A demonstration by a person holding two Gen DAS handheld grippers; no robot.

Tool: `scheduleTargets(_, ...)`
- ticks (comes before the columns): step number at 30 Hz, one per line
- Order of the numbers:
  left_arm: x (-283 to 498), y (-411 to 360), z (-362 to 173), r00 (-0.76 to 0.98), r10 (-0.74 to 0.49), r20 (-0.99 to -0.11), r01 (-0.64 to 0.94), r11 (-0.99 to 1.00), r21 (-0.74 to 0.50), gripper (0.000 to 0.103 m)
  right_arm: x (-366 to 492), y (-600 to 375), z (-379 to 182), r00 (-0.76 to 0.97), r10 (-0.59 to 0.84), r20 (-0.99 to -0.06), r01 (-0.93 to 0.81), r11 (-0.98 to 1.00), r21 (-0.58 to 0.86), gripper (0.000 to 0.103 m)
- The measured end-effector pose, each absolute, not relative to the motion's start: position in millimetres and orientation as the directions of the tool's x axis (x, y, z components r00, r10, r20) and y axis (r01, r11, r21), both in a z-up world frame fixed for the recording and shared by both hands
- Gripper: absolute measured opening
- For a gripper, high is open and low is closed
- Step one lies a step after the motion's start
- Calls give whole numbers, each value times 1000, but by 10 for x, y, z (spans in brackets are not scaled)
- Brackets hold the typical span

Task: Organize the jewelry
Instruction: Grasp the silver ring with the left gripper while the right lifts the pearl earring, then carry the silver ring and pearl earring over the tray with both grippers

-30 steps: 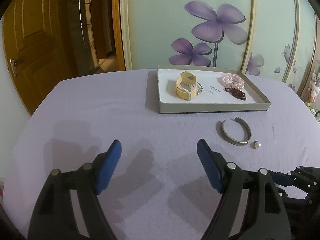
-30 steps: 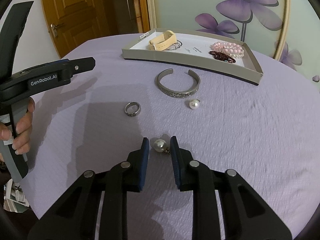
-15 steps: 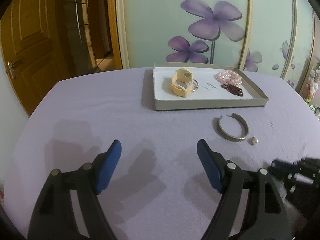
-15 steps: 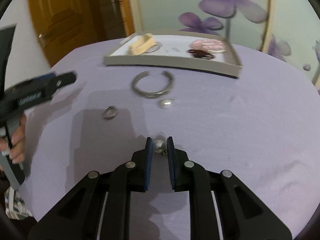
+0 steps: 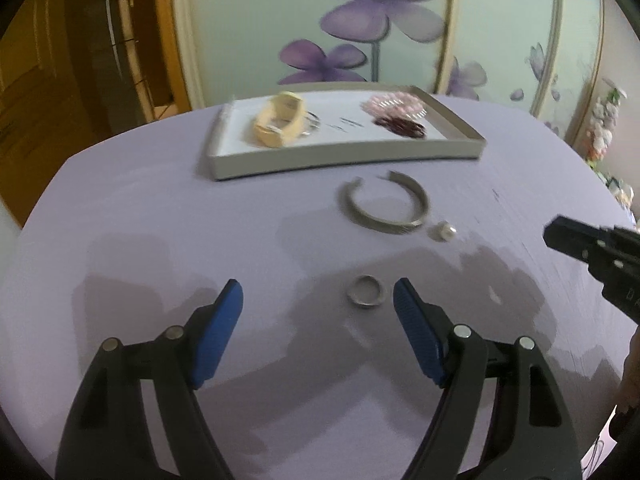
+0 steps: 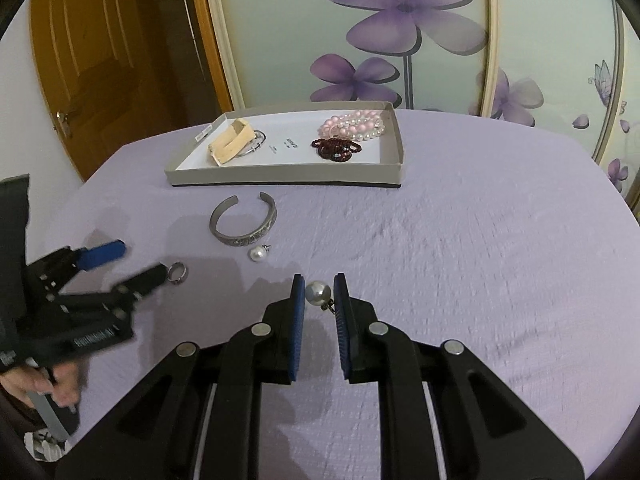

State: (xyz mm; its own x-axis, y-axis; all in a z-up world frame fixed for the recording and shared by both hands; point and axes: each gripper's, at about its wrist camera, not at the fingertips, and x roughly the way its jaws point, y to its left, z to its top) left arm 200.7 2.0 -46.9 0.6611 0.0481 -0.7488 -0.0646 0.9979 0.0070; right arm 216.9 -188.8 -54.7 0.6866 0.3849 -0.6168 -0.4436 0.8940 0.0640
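Note:
My right gripper (image 6: 319,294) is shut on a pearl earring (image 6: 318,293) and holds it above the purple cloth. My left gripper (image 5: 318,300) is open low over the cloth, with a silver ring (image 5: 366,290) between its fingers, near the right one. The ring also shows in the right wrist view (image 6: 177,272). A silver cuff bracelet (image 5: 386,203) and a second pearl earring (image 5: 444,232) lie in front of the grey tray (image 5: 348,162). The tray holds a cream watch (image 5: 280,124), pink beads (image 5: 396,105) and dark red beads (image 5: 400,126).
The round table (image 6: 480,240) is covered in purple cloth. A flower-painted glass panel (image 6: 400,32) stands behind it and a wooden door (image 6: 88,60) at the back left. The right gripper shows at the right edge of the left wrist view (image 5: 592,252).
My left gripper has moved forward and right, so the ring now lies between its fingers. My right gripper has lifted the pearl earring off the cloth and swung right.

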Motion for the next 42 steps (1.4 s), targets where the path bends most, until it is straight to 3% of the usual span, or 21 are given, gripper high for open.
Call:
scheduleTargets(4, 2089, -153, -568, 628, 58, -776, -52, 998, 33, 67, 2167, -1876, -559, 679, 395, -619, -453, 889, 70, 15)
scheduleTargets(12, 2138, -245, -573, 623, 61, -780, -59, 998, 31, 23, 2160, -1857, -553, 673, 411, -616, -464, 882, 81, 15)
scheduleTargets(27, 2144, -134, -521, 634, 82, -769, -84, 996, 38, 21, 2130, -1854, -489, 676, 434, -596, -483, 871, 87, 15)
scheduleTargets(42, 2647, 249, 94, 727, 132, -673, -149, 988, 33, 21, 2393, -1672, -48, 723, 463, -512, -503, 862, 69, 15)
